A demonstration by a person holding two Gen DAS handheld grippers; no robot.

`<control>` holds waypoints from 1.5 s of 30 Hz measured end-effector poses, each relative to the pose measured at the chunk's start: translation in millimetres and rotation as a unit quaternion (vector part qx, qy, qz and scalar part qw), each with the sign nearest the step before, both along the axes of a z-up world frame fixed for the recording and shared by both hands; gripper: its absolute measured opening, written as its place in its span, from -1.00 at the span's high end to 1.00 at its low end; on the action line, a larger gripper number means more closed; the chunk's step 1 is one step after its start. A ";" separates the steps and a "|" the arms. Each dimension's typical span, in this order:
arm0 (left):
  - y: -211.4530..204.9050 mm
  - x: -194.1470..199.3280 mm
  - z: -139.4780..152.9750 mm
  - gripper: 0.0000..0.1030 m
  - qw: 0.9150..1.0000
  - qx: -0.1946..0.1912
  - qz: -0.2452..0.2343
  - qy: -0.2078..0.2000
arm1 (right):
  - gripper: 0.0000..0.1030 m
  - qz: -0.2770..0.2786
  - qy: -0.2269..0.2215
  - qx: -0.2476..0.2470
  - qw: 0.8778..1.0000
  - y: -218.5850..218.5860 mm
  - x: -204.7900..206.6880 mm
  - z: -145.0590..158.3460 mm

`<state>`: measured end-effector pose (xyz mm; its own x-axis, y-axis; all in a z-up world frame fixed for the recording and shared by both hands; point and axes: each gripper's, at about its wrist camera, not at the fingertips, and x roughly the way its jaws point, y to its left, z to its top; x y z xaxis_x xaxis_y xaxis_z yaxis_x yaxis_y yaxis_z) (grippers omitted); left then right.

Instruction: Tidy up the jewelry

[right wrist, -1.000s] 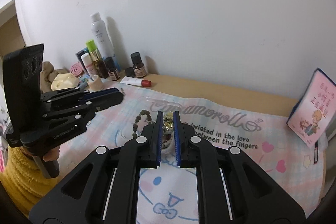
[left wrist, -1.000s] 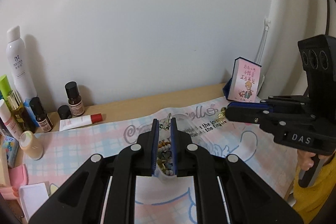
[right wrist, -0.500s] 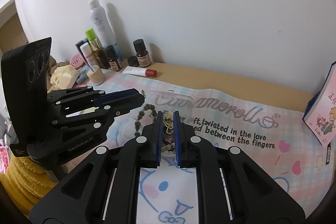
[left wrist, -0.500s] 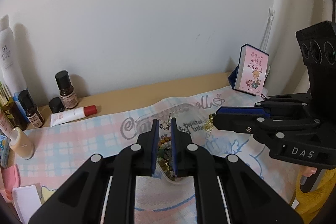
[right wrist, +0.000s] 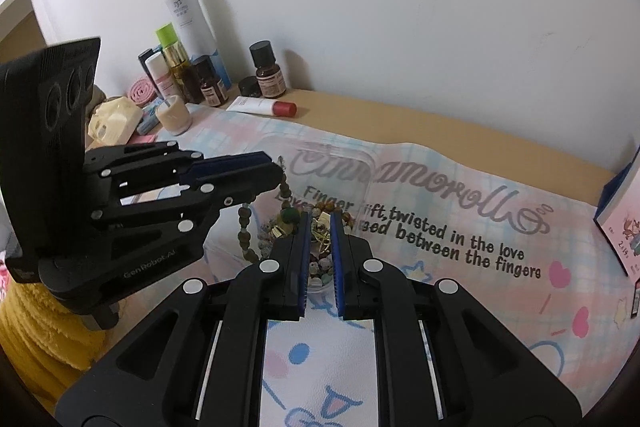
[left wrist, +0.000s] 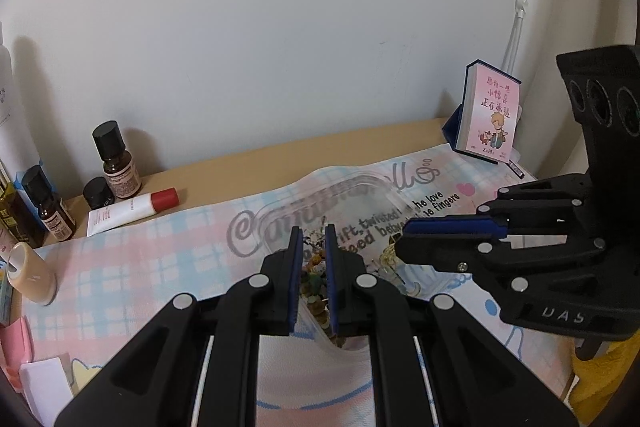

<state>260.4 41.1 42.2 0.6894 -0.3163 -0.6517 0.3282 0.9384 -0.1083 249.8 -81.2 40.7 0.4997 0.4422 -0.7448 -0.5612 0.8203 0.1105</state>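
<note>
A clear plastic box (right wrist: 332, 155) lies open on the pastel mat, with mixed beads and gold pieces heaped in its near part (left wrist: 320, 307). My left gripper (left wrist: 312, 233) hangs over that heap. In the right wrist view the left gripper (right wrist: 276, 173) is shut on a strand of dark green beads (right wrist: 244, 227) that dangles from its tip. My right gripper (right wrist: 321, 217) is shut on a small gold piece (right wrist: 320, 229). In the left wrist view the right gripper (left wrist: 402, 239) comes in from the right, and the gold piece (left wrist: 390, 255) hangs under its tip.
Bottles stand at the back left: a tall white spray can (right wrist: 186, 11), brown dropper bottles (right wrist: 269, 75) and a red-capped tube (right wrist: 260, 105). A small pink book (left wrist: 490, 119) leans at the back right. A yellow sleeve (right wrist: 36, 327) is at the left edge. The wall is close behind.
Both grippers have sunk toward the mat and drawn closer to the open box and to each other. Both stay shut, with the bead strand and the gold piece still held.
</note>
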 end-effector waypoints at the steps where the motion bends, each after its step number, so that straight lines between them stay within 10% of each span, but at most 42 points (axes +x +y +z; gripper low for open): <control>1: -1.4 -0.9 -0.1 0.79 1.000 0.005 -0.002 -0.004 | 0.81 0.002 -0.004 -0.004 1.000 0.7 -1.5 0.2; 28: 0.7 -29.4 8.5 0.66 0.999 0.020 -0.007 -0.028 | 0.67 -0.001 -0.015 0.017 1.000 -21.3 -23.9 21.5; 45: 4.3 -82.1 34.4 -0.11 0.996 -0.018 0.021 -0.082 | 0.29 -0.015 -0.050 0.039 0.998 -36.6 -57.8 32.5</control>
<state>178.3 45.4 76.6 0.7983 -0.3061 -0.5187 0.3051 0.9481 -0.0900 192.0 -117.8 73.3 0.5833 0.4810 -0.6545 -0.5482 0.8277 0.1197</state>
